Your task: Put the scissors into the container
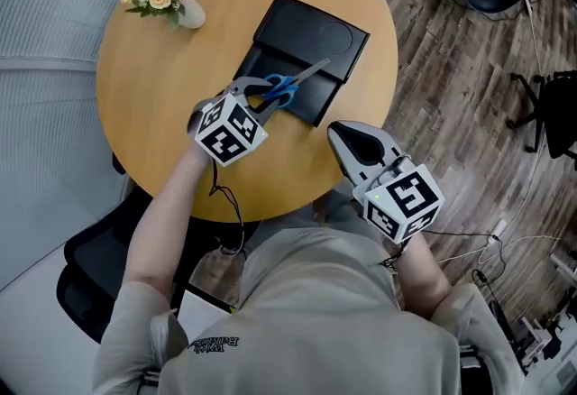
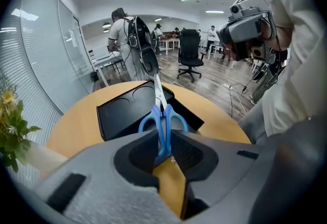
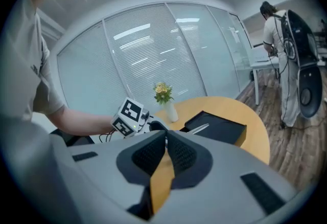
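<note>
Over the near edge of the black container [image 1: 311, 34], your left claw [image 1: 256, 97] pinches the blue scissors [image 1: 287, 88] by just the handles, so they could swing and drop onto the tabletop [image 1: 162, 82], while your right claw [image 1: 346, 135] is pressed together, holding nothing.

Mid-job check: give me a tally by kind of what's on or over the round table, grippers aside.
scissors: 1
black container: 1
flower vase: 1
Total: 3
</note>
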Tool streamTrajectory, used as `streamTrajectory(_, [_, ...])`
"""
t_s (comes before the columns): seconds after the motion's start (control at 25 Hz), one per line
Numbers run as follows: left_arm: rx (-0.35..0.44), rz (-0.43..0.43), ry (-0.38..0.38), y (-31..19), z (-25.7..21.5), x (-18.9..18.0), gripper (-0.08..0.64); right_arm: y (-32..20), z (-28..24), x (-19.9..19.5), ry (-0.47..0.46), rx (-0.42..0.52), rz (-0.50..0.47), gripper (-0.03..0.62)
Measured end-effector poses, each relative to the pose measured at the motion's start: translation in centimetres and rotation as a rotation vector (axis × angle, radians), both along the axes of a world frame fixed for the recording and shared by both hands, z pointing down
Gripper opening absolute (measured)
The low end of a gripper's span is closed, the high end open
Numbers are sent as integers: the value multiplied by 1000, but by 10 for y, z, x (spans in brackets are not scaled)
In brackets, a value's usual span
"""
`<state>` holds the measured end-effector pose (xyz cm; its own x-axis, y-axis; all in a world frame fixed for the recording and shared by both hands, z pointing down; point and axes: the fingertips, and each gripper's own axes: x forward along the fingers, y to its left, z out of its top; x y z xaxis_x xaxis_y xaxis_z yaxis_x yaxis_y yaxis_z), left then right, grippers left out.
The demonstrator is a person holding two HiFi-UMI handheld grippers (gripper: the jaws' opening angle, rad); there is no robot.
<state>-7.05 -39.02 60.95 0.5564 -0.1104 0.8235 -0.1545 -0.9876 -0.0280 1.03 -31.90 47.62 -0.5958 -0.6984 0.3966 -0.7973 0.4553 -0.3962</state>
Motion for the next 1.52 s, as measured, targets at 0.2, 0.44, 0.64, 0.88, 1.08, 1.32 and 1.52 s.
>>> streamTrajectory(0.2, [2,94,-71,-4,21,3,86,-4,18,-2,-36,-59,0,34])
streamTrajectory(0.44, [2,266,-165,-2,43,1,86,-10,38,3,-59,-110,21,34])
streamTrajectory(0.64, [-1,347,-214,-4,57,2,86,-15,50,6,-75,-138,39,34])
streamTrajectory(0.88, [-41,465,-324,-3,75,-2,86,-17,59,7,-123,-174,60,34])
streamTrajectory(1.08, [-90,505,-327,-1,79,4,86,-17,66,7,-145,-196,73,34])
streamTrajectory(1.32, [-67,583,-401,-7,99,4,87,-13,74,5,-167,-219,76,34])
streamTrajectory(1.52, [-85,592,-420,-7,110,5,86,-9,80,6,-174,-231,74,34])
